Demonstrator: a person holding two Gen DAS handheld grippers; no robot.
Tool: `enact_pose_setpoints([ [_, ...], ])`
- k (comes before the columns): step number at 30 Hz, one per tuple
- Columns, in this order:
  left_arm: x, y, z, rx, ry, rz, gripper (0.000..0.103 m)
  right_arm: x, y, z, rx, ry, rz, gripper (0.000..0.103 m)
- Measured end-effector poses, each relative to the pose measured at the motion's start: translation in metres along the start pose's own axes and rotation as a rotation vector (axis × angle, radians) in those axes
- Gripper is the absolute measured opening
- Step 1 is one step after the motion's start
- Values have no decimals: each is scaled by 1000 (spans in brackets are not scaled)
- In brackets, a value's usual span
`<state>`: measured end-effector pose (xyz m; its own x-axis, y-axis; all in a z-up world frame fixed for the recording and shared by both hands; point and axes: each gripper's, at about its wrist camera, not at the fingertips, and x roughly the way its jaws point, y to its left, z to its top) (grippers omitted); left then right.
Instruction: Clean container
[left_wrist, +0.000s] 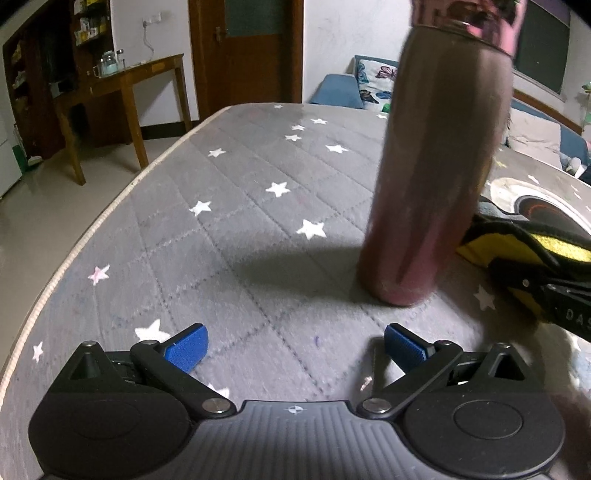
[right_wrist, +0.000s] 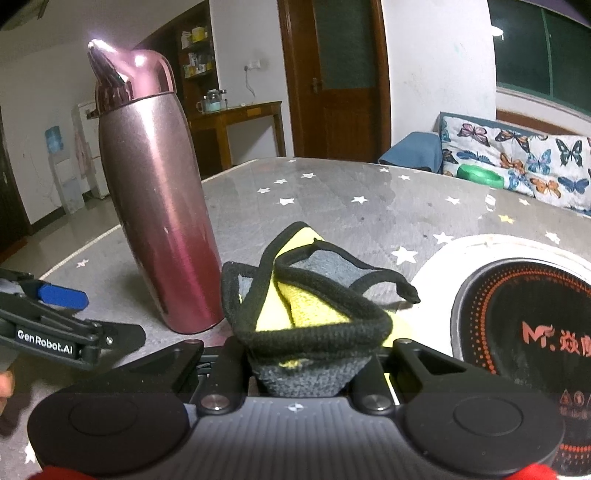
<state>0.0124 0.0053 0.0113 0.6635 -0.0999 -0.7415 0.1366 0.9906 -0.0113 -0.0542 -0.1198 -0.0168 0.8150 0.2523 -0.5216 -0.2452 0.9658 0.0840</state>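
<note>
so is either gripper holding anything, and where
The right gripper is shut on the cloth, pinching its bunched near end. The left gripper is open and holds nothing; the bottle stands free.

Our left gripper (left_wrist: 295, 349) shows a black body with a ribbed grey centre plate carrying a small crosshair mark, round caps at both sides, silver pivot screws on black linkage arms, and blue ribbed pads (left_wrist: 186, 347). From the right wrist view we read white "GenRobot.AI" lettering along its arm. Our right gripper (right_wrist: 306, 354) has the same black housing, ribbed plate, crosshair and silver screws.
</note>
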Motion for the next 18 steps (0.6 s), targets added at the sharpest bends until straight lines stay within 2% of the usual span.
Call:
enact_pose_setpoints([
  [9, -9, -10, -5, 5, 40, -2, 103, -15, 2, -5, 48, 14, 32, 16],
  [18, -16, -16, -13, -6, 35, 8, 103, -21, 6, -11, 45, 19, 46, 16],
])
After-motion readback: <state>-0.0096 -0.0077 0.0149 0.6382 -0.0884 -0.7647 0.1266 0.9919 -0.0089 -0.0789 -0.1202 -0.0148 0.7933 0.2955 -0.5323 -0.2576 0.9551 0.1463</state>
